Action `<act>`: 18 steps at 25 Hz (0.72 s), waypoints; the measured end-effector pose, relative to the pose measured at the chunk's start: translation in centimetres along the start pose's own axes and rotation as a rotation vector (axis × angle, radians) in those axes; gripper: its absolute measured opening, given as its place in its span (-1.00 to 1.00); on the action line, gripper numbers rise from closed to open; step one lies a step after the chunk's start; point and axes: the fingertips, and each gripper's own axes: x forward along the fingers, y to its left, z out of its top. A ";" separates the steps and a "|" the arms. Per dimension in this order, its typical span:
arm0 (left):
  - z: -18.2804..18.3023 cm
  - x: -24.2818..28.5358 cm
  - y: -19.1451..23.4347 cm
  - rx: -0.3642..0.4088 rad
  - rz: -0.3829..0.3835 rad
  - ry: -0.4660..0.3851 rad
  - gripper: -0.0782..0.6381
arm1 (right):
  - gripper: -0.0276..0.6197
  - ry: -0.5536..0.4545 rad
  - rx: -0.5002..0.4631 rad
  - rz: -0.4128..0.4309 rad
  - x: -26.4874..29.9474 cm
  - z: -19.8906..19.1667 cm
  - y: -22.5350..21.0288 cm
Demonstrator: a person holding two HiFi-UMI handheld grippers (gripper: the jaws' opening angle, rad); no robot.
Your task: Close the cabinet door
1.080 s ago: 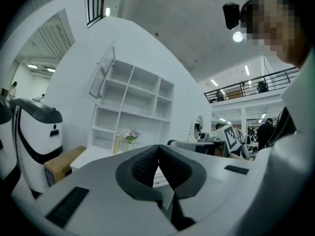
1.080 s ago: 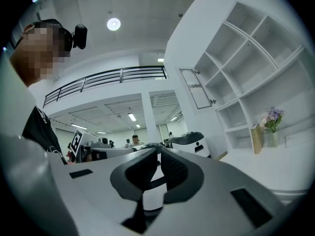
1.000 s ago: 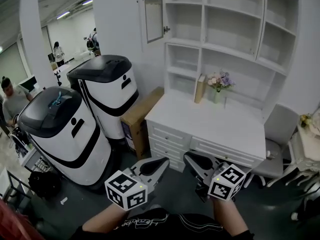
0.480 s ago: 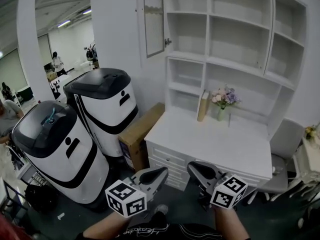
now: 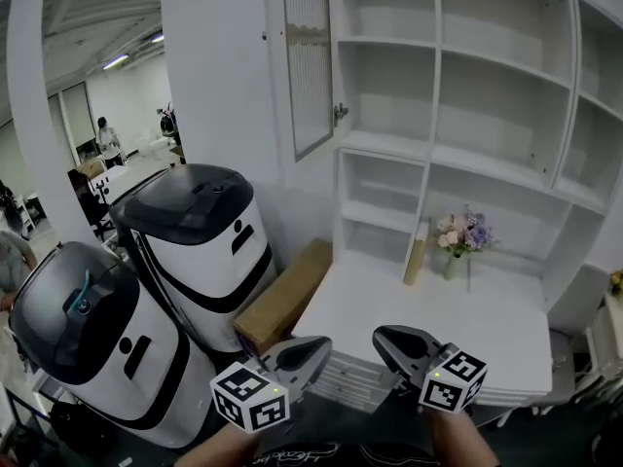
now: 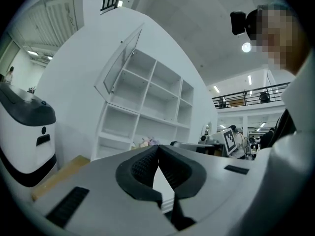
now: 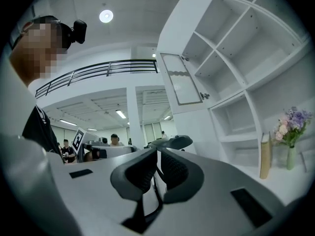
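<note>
hanging low at the left, the left tool (image 5: 319,345) has its jaws pressed together on nothing. above it the cabinet door (image 5: 311,61) stands swung out from the upper left compartment of the white shelves (image 5: 487,86), well apart from both tools. it looks like a light, stiff frame round a pane that may be fragile, and it probably swings freely. pushing on the frame beside the small knob (image 5: 342,113), not on the pane, seems safest. the right tool (image 5: 382,337) is likewise closed and empty, near the desk (image 5: 389,300).
</note>
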 end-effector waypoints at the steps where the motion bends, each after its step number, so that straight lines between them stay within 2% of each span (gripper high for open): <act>1: 0.8 0.4 1.5 0.004 -0.005 -0.005 -0.73 | -0.75 0.003 -0.007 -0.004 1.4 0.6 -0.8; 5: 3.4 1.5 6.6 -0.004 -0.030 -0.043 -0.73 | -0.75 0.014 -0.045 -0.021 5.7 2.5 -3.3; 8: 4.9 2.1 9.1 0.005 -0.055 -0.055 -0.72 | -0.75 0.021 -0.098 -0.049 7.5 3.3 -4.7; 10: 5.8 2.5 10.3 0.024 -0.063 -0.063 -0.72 | -0.75 0.024 -0.098 -0.058 8.3 3.5 -5.7; 14: 7.5 3.3 11.9 0.037 -0.087 -0.092 -0.72 | -0.75 0.015 -0.108 -0.037 9.5 5.0 -6.7; 18: 11.0 3.2 13.5 0.069 -0.067 -0.134 -0.72 | -0.75 0.011 -0.146 -0.004 10.5 6.2 -7.3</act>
